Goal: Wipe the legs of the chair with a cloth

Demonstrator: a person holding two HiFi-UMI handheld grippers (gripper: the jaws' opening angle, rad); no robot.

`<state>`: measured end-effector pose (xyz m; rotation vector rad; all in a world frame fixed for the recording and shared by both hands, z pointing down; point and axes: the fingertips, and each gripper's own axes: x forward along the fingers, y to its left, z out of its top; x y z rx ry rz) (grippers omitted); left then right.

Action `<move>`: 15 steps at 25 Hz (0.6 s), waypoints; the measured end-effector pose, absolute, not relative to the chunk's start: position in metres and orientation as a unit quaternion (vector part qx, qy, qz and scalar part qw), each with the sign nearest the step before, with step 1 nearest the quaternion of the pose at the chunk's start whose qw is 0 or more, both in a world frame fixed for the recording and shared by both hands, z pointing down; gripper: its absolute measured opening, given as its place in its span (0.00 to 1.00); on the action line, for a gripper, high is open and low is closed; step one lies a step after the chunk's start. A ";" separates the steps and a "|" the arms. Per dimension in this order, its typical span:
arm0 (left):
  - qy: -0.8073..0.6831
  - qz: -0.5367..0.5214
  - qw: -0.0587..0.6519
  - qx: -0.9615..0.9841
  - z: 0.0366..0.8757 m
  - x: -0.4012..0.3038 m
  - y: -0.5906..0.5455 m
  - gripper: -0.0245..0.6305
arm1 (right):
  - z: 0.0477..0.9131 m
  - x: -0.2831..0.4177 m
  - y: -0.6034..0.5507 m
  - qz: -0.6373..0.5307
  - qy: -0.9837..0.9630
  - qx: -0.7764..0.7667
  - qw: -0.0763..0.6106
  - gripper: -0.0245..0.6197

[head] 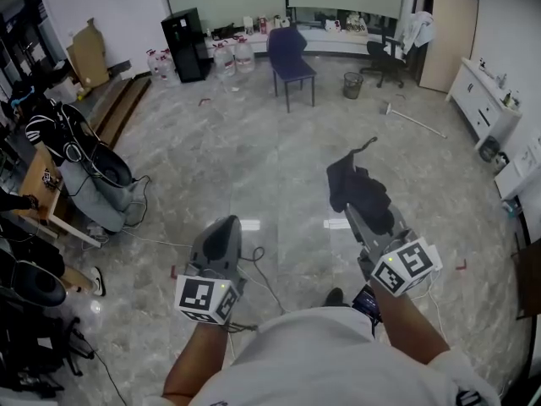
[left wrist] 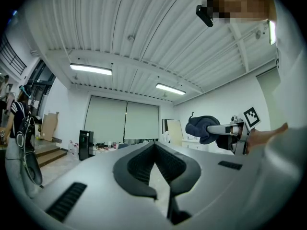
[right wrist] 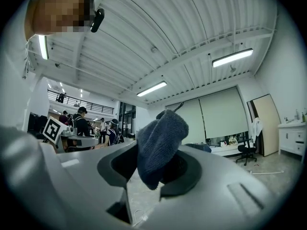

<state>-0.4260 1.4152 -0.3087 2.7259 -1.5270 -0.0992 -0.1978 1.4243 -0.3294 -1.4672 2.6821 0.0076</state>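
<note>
The blue chair (head: 290, 62) stands far off across the marble floor, near the back wall, and its thin dark legs show. My right gripper (head: 355, 194) points level toward it and is shut on a dark blue cloth (head: 353, 183) that bunches over the jaws. In the right gripper view the cloth (right wrist: 158, 145) sticks up from between the jaws of the right gripper (right wrist: 154, 164). My left gripper (head: 225, 227) is held level beside it, shut with nothing in it. In the left gripper view its jaws (left wrist: 154, 148) meet at the tips, and the cloth (left wrist: 199, 128) shows at right.
A black office chair (head: 386, 57) and a mesh waste bin (head: 352, 84) stand right of the blue chair. Water bottles (head: 232, 57) and a black cabinet (head: 188, 45) line the back. Bags and a desk (head: 89, 180) crowd the left. A cable (head: 258, 265) lies on the floor.
</note>
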 end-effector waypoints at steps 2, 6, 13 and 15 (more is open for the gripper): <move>-0.488 -0.031 0.010 0.872 -0.305 -0.422 1.412 0.05 | -0.325 -0.192 1.422 -0.002 0.875 -0.482 0.045 0.22; -0.489 -0.030 0.013 0.872 -0.297 -0.409 1.398 0.05 | -0.316 -0.176 1.408 -0.006 0.875 -0.483 0.045 0.22; -0.493 -0.024 0.017 0.869 -0.297 -0.366 1.335 0.05 | -0.307 -0.132 1.347 -0.015 0.874 -0.484 0.045 0.22; -0.495 -0.023 0.019 0.868 -0.293 -0.350 1.306 0.05 | -0.298 -0.115 1.317 -0.020 0.874 -0.483 0.047 0.22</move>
